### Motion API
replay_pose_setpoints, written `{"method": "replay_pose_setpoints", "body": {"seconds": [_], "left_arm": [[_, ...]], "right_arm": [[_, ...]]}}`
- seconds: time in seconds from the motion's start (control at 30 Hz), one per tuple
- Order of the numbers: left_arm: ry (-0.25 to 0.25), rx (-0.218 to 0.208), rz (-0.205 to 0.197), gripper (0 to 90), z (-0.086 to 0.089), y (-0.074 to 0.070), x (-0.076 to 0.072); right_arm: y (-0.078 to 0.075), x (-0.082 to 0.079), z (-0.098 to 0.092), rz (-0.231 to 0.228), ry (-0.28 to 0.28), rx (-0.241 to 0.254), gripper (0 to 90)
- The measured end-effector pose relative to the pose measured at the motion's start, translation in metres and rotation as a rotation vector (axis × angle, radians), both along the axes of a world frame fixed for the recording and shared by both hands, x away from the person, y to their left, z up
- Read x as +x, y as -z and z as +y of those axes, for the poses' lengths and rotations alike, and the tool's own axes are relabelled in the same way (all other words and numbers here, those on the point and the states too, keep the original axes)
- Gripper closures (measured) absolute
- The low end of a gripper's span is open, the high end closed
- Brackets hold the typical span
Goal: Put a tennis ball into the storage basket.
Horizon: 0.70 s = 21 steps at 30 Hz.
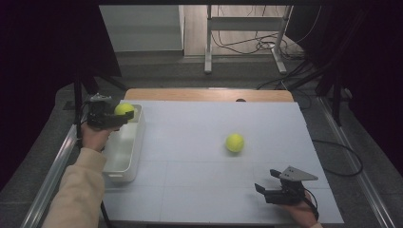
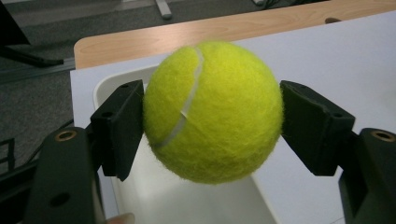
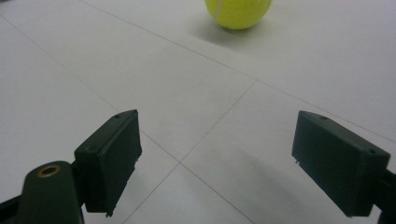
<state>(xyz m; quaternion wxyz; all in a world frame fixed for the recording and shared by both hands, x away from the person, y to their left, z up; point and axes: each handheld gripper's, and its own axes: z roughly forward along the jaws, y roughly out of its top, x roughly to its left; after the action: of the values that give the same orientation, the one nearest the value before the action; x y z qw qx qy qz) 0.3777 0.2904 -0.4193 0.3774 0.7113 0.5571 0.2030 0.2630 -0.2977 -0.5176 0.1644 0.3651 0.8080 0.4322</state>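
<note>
From the high view, I have one ball (image 1: 124, 109) in my left claw (image 1: 115, 117) over the far end of the bin (image 1: 134, 156); the bin looks empty so far. A second ball (image 1: 235, 142) waits on the desk (image 1: 199, 190).

Left gripper view: pads clamped on the ball (image 2: 212, 112), bin (image 2: 187, 200) directly below, so I judge release comes next.

Right gripper view: right claw (image 3: 217, 163) apart, empty, the second ball (image 3: 238, 11) well ahead.

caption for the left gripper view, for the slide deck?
Left claw clamps a yellow tennis ball above the white bin at the table's edge.
</note>
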Motion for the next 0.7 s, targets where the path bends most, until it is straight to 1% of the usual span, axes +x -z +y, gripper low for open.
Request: {"method": "replay_pose_setpoints", "body": {"seconds": [0.1, 0.37, 0.57, 0.7], "left_arm": [[-0.005, 0.007, 0.01, 26.7, 0.0, 0.002, 0.003], [-0.02, 0.051, 0.045, 26.7, 0.0, 0.008, 0.016], [-0.03, 0.065, 0.08, 26.7, 0.002, 0.015, 0.022], [-0.034, 0.063, 0.097, 26.7, 0.003, 0.019, 0.025]], "right_arm": [[0.0, 0.0, 0.0, 0.001, 0.0, 0.001, 15.9], [0.001, 0.0, 0.0, 0.002, -0.002, 0.002, 15.9], [0.001, 0.0, 0.0, 0.001, -0.003, -0.001, 15.9], [0.001, 0.001, 0.0, 0.003, -0.003, 0.002, 15.9]]}}
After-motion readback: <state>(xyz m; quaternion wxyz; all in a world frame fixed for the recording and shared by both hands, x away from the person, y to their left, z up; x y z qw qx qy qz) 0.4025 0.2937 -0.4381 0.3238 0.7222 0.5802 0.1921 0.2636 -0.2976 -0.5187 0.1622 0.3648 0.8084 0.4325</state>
